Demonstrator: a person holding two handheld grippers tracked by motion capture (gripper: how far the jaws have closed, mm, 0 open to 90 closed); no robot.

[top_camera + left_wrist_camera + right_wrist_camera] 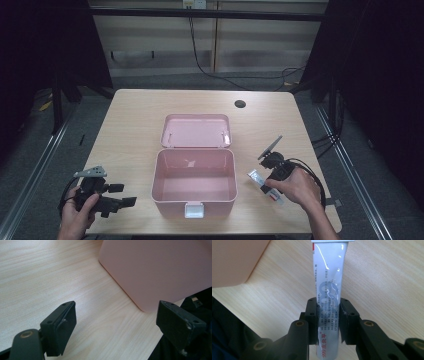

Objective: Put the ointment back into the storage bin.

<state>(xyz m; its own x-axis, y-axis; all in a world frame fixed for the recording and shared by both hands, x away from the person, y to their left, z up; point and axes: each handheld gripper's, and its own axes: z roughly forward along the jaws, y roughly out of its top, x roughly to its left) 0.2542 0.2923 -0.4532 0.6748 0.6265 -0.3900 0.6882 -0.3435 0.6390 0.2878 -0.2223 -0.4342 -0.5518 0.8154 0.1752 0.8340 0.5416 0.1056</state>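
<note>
You get an evenly lit tabletop (135,120) in the high view, bright against dark, murky surroundings, with soft shadows and a slightly grainy picture. In the right gripper view, glare streaks the shiny tube (328,285), whose print reads sharply. In the left gripper view, the near tongs (117,325) look soft.

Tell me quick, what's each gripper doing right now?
Left gripper: open, holding nothing, beside the pink box.
Right gripper: closed on a silver tube.
</note>
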